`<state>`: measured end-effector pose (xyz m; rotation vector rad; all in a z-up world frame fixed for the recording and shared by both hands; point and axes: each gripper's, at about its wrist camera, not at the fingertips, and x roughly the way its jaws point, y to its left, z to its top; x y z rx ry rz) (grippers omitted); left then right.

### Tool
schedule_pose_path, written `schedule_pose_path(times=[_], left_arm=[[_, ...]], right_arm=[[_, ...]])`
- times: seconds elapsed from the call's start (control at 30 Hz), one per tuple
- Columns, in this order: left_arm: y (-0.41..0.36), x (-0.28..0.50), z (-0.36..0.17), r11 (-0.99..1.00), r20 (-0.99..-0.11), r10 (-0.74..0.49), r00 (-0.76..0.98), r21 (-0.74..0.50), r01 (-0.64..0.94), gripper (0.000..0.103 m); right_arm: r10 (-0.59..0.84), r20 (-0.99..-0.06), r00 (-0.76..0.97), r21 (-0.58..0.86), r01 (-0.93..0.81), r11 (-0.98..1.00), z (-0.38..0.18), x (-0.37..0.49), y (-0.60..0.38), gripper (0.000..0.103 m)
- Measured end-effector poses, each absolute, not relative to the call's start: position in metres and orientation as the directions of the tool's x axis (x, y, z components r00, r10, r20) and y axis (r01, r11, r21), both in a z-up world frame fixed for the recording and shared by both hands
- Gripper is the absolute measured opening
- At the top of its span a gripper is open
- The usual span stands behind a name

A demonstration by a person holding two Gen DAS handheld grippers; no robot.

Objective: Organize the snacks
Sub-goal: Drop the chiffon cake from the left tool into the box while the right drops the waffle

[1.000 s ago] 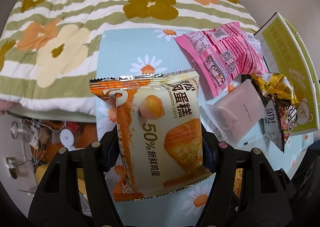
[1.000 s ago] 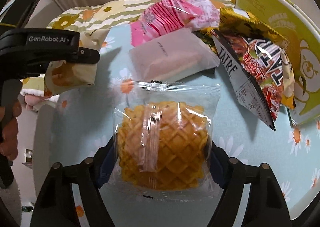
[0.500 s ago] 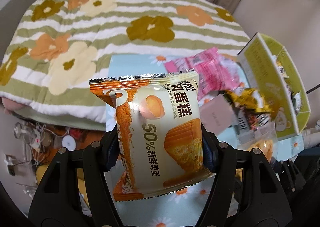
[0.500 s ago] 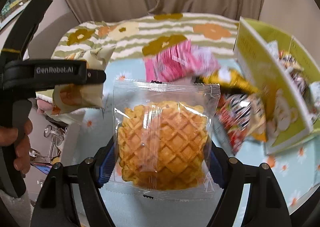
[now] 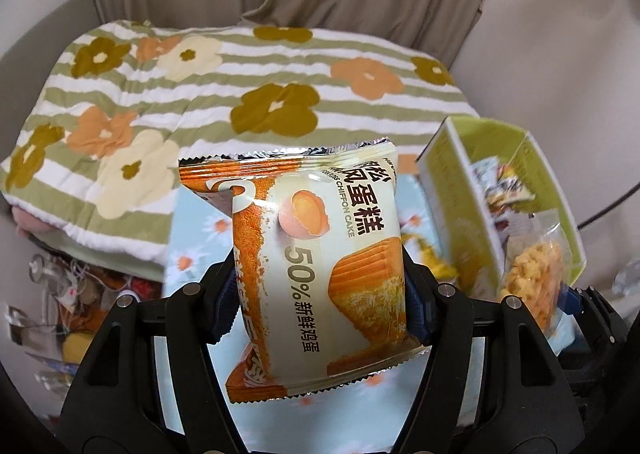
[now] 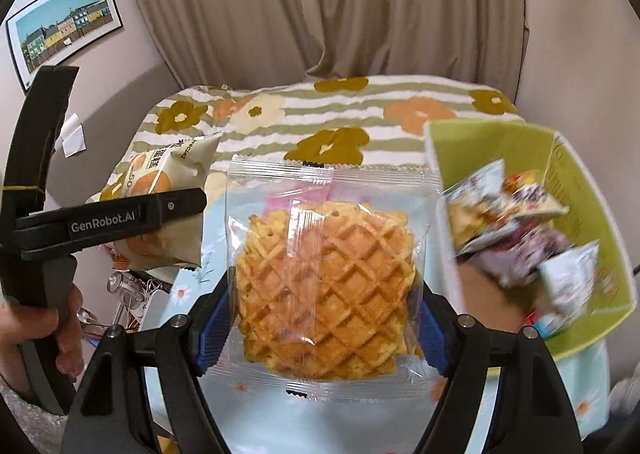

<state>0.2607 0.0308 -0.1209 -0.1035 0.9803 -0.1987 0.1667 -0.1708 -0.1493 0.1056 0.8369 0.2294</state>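
Observation:
My left gripper (image 5: 320,294) is shut on an orange-and-cream chiffon cake packet (image 5: 312,254), held up above the light blue daisy tablecloth (image 5: 192,230). My right gripper (image 6: 324,318) is shut on a clear-wrapped waffle (image 6: 324,286), also lifted. A green snack box (image 5: 556,189) stands to the right with several packets inside; it also shows in the right wrist view (image 6: 592,213). The waffle (image 5: 536,278) shows at the right of the left wrist view, near the box. The left gripper (image 6: 120,217) with the cake packet (image 6: 160,173) shows at the left of the right wrist view.
A green-striped flower blanket (image 5: 240,85) covers the bed behind the table. Beige curtains (image 6: 320,5) hang at the back. A framed picture (image 6: 64,21) is on the left wall. Clutter lies on the floor (image 5: 80,294) left of the table.
Both grippers have lifted their packets up from the table and tilted upward. The loose snacks on the table have dropped out of view, and the inside of the green box has come into view.

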Motion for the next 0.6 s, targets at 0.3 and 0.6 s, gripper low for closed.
schedule_pose_path(times=[0.3,0.6], left_arm=[[-0.091,0.261,-0.102,0.968,-0.779,-0.249,0.576,-0.218,0.123,0.063],[-0.198,0.263,-0.123,0.953,-0.824,-0.295,0.484,-0.222,0.205,0.063]], right_arm=[[0.249,-0.697,0.672,0.156,-0.197,0.968,-0.123,0.18,-0.286,0.075],[0.216,-0.71,0.67,0.173,-0.132,0.976,-0.119,0.195,-0.375,0.075]])
